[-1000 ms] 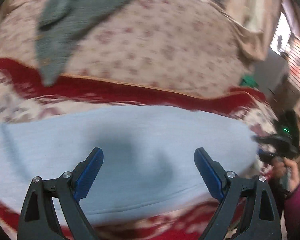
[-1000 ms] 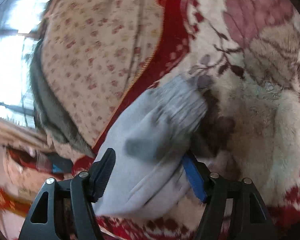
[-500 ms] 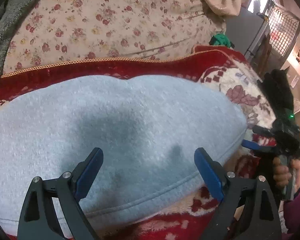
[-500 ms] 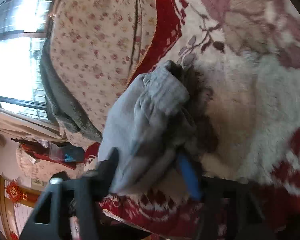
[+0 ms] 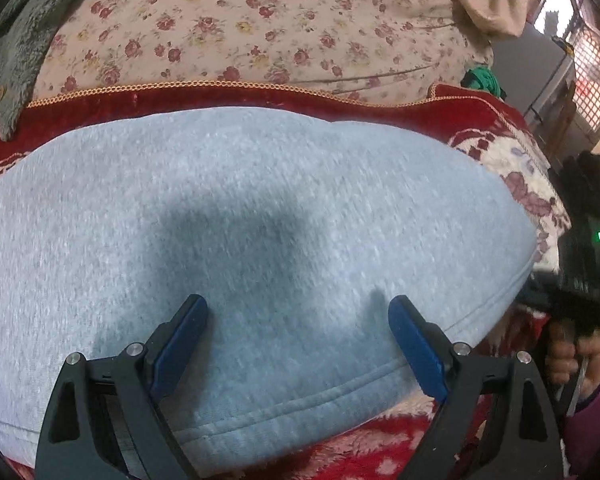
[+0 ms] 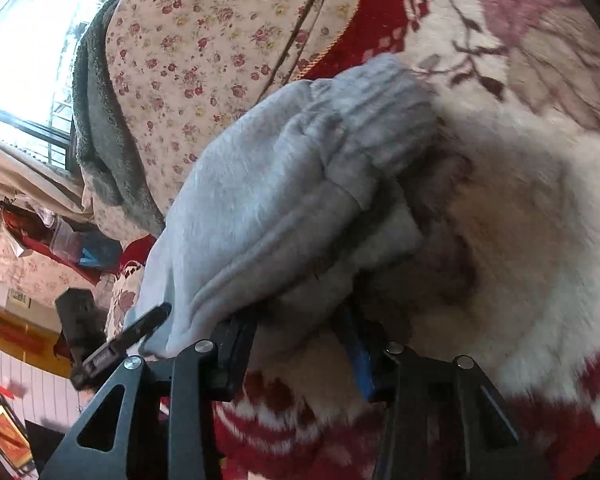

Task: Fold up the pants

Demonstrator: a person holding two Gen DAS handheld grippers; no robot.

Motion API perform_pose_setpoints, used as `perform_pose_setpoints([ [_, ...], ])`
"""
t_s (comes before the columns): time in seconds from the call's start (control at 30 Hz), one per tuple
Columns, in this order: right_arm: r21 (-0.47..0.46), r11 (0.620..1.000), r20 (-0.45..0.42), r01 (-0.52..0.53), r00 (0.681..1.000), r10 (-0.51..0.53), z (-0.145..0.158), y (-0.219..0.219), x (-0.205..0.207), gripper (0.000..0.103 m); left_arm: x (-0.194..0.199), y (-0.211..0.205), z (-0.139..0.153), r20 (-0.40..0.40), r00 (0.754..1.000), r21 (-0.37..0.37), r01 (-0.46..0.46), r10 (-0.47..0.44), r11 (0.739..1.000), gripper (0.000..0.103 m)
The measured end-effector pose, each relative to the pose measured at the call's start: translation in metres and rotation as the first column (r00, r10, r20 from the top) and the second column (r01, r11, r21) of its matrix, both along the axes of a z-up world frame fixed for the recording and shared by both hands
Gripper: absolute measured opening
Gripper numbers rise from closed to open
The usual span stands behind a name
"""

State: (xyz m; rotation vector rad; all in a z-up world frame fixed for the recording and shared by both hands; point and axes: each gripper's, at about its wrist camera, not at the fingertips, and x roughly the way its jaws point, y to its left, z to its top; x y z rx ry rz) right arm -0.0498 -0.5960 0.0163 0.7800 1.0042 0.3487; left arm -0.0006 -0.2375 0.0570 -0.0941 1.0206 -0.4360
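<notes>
Left wrist view
Pants [image 5: 260,220]: light grey, spread flat across the red and cream blanket [image 5: 512,160], hem band nearest you
Left gripper [image 5: 298,344]: your jaws stand wide above the fabric, nothing clamped
Right gripper [image 5: 580,280]: at the right edge, by the pants' end, in a hand [image 5: 572,354] with a purple sleeve

Right wrist view
Pants [image 6: 260,200]: bunched end with ribbed cuff [image 6: 380,120], lying on the blanket [image 6: 540,220]
Right gripper [image 6: 300,344]: your jaws are closing, grey fabric between them
Background: floral sheet [image 6: 204,40], grey fleece [image 6: 100,140]
</notes>
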Motion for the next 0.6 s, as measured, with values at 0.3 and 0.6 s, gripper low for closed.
perform_pose_setpoints([
  [0.3, 0.167, 0.984, 0.131, 0.065, 0.987, -0.088, 0.026, -0.021, 0.000, 0.014, -0.008, 0.005, -0.003, 0.028, 0.999, -0.010, 0.046, -0.046, 0.999, 0.091],
  [0.6, 0.073, 0.994, 0.032, 0.077, 0.996, -0.079, 0.008, -0.022, -0.028, 0.013, -0.023, 0.006, -0.006, 0.055, 0.992, 0.019, 0.112, -0.113, 0.993, 0.091],
])
